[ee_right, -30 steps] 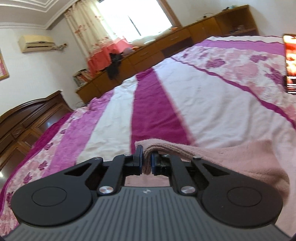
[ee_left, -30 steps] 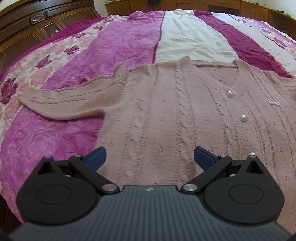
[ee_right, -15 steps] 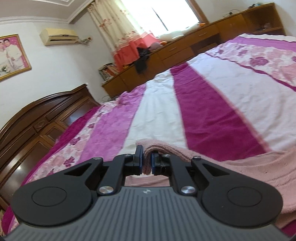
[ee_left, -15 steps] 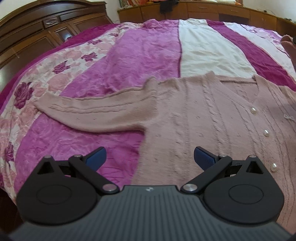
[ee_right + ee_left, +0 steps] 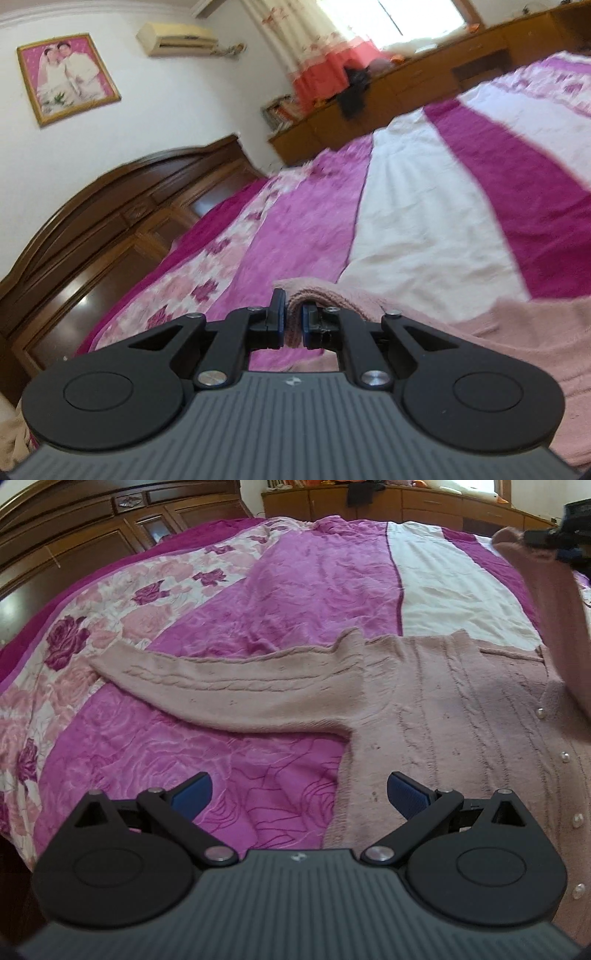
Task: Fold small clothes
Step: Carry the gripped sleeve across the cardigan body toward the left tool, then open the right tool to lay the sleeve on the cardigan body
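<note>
No brand name or writing can be read anywhere; each gripper body bears only a small pale emblem, too small to make out. The pink knitted cardigan [image 5: 436, 709] lies front-up on the striped floral bedspread [image 5: 280, 590], its pearl buttons [image 5: 564, 757] in a line and one sleeve [image 5: 229, 686] stretched flat toward the wooden headboard [image 5: 85, 528]. The left gripper [image 5: 299, 794] hovers with its blue-padded fingers spread wide over the cardigan's side edge. The right gripper [image 5: 293, 319] is pinching the other sleeve's cuff [image 5: 295, 295], which it holds lifted above the bed. Compared with a second ago, the left camera has shifted toward the flat sleeve, so more bedspread shows, and the right camera has swung round, bringing a framed photograph [image 5: 66, 75] and air conditioner [image 5: 173, 37] into sight.
</note>
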`<state>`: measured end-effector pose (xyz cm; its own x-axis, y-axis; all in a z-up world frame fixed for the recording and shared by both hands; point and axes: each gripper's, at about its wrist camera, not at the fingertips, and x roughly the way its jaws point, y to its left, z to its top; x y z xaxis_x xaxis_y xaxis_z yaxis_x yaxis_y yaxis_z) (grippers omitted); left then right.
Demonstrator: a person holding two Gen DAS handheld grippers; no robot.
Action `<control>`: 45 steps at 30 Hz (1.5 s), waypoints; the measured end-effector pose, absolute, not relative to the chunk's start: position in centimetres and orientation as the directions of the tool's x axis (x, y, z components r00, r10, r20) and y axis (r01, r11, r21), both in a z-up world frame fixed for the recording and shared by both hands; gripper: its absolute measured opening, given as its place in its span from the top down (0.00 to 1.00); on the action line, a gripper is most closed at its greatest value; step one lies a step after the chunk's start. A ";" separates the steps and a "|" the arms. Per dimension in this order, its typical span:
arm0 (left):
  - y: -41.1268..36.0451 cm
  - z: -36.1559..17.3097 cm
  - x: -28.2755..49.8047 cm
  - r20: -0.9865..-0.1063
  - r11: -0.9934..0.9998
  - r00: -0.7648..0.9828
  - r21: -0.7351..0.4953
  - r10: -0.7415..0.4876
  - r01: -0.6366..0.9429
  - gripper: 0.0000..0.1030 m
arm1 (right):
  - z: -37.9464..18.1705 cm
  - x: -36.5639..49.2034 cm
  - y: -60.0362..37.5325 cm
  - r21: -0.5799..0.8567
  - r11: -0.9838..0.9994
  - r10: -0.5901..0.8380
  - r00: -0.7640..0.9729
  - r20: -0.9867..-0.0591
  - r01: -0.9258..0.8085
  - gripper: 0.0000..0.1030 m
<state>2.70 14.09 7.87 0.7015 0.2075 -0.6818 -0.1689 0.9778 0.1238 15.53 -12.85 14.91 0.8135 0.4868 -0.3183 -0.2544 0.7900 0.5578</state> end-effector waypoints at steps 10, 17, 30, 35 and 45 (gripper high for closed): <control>16.4 6.8 2.4 -0.700 0.971 0.677 0.111 0.228 -0.211 0.00 | 7.7 17.1 -7.3 0.621 0.744 0.574 0.711 -0.407 -0.244 0.91; 17.1 6.0 2.6 -0.713 0.971 0.666 0.094 0.219 -0.219 0.00 | 3.6 17.7 -5.3 0.649 0.729 0.604 0.652 -0.459 -0.218 0.91; 16.7 6.2 4.1 -0.708 0.977 0.679 0.070 0.192 -0.204 0.00 | 0.9 14.2 -5.5 0.679 0.699 0.668 0.544 -0.508 -0.224 0.44; 15.7 7.2 5.7 -0.688 0.985 0.710 0.041 0.152 -0.170 0.00 | 2.8 11.6 -8.9 0.667 0.703 0.665 0.561 -0.494 -0.246 0.37; 12.0 7.8 10.7 -0.656 0.999 0.754 0.006 0.034 -0.040 0.01 | 4.4 6.1 -20.5 0.561 0.819 0.466 0.704 -0.536 -0.116 0.35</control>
